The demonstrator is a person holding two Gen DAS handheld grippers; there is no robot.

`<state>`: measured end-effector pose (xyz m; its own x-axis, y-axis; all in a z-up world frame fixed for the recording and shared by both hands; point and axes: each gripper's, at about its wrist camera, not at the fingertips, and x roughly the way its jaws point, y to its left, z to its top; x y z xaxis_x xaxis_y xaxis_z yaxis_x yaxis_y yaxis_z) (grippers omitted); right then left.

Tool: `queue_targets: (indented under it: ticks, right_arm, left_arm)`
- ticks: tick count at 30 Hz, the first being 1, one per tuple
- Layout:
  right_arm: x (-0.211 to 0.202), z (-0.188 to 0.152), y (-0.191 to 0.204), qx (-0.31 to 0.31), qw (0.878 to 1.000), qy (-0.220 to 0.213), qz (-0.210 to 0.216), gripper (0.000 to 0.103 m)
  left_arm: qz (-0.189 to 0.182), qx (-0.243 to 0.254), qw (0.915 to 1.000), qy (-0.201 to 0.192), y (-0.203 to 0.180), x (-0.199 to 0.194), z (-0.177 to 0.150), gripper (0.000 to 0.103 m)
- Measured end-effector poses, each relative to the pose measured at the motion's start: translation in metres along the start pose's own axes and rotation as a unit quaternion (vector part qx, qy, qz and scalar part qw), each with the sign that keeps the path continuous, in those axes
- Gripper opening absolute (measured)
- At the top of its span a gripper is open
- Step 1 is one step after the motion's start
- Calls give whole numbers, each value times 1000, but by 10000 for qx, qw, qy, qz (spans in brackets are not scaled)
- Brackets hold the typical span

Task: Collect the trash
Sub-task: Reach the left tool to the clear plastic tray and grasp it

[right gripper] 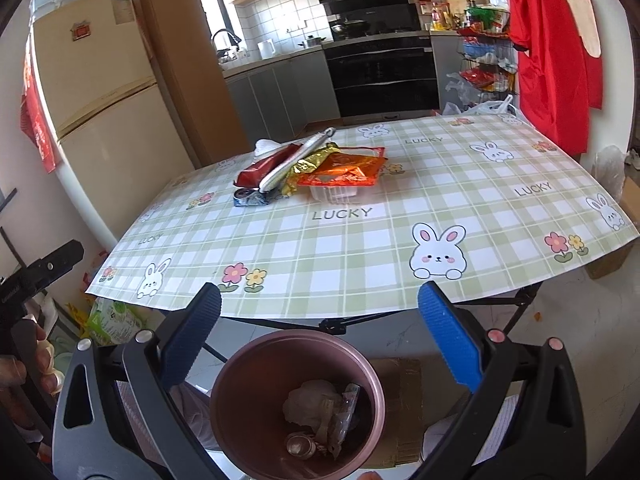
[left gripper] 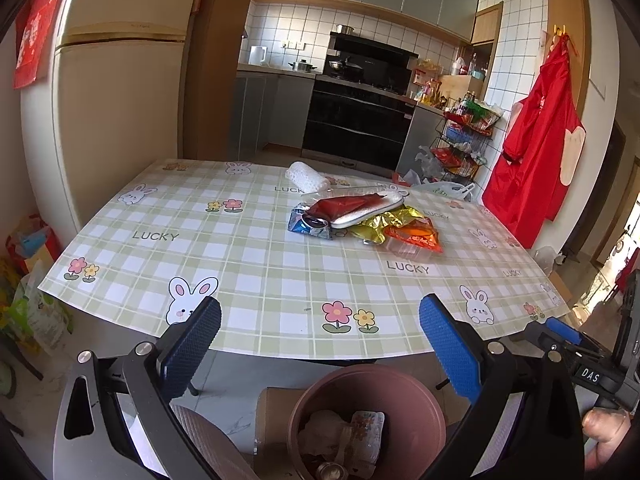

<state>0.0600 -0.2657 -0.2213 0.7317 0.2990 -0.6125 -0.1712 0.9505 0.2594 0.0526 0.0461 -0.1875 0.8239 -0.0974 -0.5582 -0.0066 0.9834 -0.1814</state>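
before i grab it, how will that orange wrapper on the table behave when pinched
The orange wrapper looks like thin crinkled foil, so it will probably flop and crumple rather than hold its shape. It seems light and may slide on the smooth tablecloth if pushed. It overlaps a clear tray, which might get dragged along.

I note a glossy plastic tablecloth (left gripper: 248,256) with smooth printed checks. The wrappers (left gripper: 396,224) look like shiny crinkled foil, beside a clear plastic tray (right gripper: 340,193). The bin (right gripper: 256,412) appears matt pink plastic. Gripper pads (left gripper: 448,350) show ribbed blue rubber on matt black frames.
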Motion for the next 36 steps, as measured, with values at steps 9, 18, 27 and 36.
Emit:
queue_targets:
  ticks: [9,18,27,36]
  right_arm:
    - [25,26,-23,-131,9996,-89,-253,97]
    - [72,54,-58,-5,9991,-1,-429,97]
    - [114,76,-89,232,9991,92,-338,97]
    - [145,81,-112,334,9985,320,-278,97]
  left_arm:
    - [-538,106,9979,330,10,60,24,97]
    - [-862,531,9940,420,-3,145,96,85]
    - [-1073,1294,9784,1201,-31,300,163,38]
    - [-1388,1891,9610,1467,-39,360,181,37]
